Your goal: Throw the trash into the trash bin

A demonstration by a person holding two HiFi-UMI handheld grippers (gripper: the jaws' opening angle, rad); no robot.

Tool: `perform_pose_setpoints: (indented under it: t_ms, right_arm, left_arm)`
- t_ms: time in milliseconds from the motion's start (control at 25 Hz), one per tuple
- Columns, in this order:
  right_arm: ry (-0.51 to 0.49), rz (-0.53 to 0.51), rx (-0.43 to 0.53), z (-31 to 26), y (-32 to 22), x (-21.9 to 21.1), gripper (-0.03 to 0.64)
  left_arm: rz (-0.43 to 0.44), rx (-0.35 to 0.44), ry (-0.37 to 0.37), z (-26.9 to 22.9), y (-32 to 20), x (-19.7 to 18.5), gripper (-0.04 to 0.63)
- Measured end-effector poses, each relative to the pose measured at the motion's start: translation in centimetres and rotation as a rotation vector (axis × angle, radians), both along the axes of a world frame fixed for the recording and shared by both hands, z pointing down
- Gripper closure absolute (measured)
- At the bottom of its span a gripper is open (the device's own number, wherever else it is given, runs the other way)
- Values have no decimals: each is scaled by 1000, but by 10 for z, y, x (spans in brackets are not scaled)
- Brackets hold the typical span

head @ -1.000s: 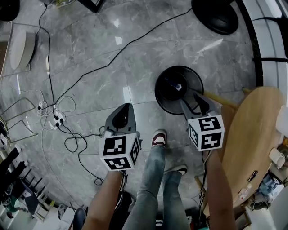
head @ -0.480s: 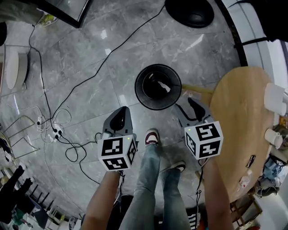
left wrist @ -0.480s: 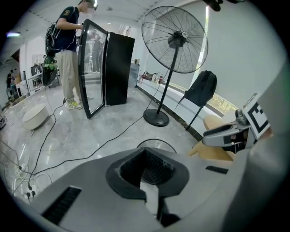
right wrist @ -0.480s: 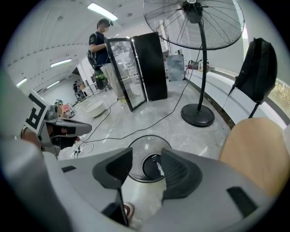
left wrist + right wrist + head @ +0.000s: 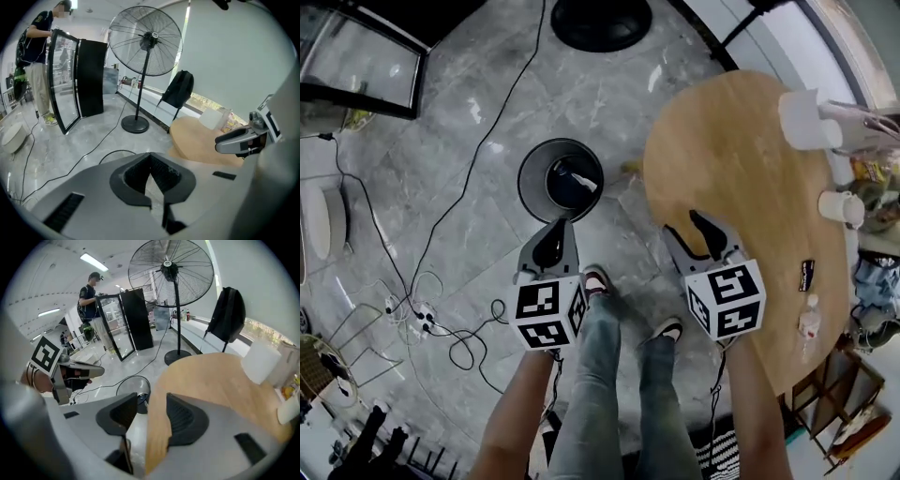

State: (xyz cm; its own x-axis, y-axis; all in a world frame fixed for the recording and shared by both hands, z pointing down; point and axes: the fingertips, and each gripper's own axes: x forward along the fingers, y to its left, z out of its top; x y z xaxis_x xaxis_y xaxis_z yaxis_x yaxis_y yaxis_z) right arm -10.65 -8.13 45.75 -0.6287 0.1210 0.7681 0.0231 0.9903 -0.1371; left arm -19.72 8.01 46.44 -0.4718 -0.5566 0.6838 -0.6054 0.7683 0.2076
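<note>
Trash (image 5: pixel 580 178) is seen in the trash bin (image 5: pixel 525 180) at 12 o'clock from the shut, empty left tongs (image 5: pixel 555 234); the parted, empty right tongs (image 5: pixel 689 228) could be knocked against the table (image 5: pixel 741 122) edge.

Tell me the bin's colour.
Black. The bin shows best in the head view.

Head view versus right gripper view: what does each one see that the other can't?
Only the head view shows the wearer's blue-jeaned legs and a small black slab on the round wooden table. Only the right gripper view shows the pedestal fan's wire-caged head and a standing person in a dark shirt. Both show that table and the round black trash bin.
</note>
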Motion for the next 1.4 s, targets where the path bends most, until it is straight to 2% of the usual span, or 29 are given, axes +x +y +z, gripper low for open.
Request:
perform_pose_setpoints:
  t_ms: [360, 640, 1040, 1400]
  right_arm:
    - [13, 224, 49, -10, -105, 127, 416]
    - [44, 351, 83, -19, -165, 226, 416]
    - [97, 391, 128, -23, -222, 317, 414]
    - [188, 375, 160, 7, -259, 365, 413]
  left_arm:
    - [224, 7, 13, 4, -111, 92, 586]
    - [351, 32, 16, -3, -186, 164, 586]
    - [461, 30, 21, -5, -257, 239, 586]
    - [517, 12, 43, 15, -295, 283, 586]
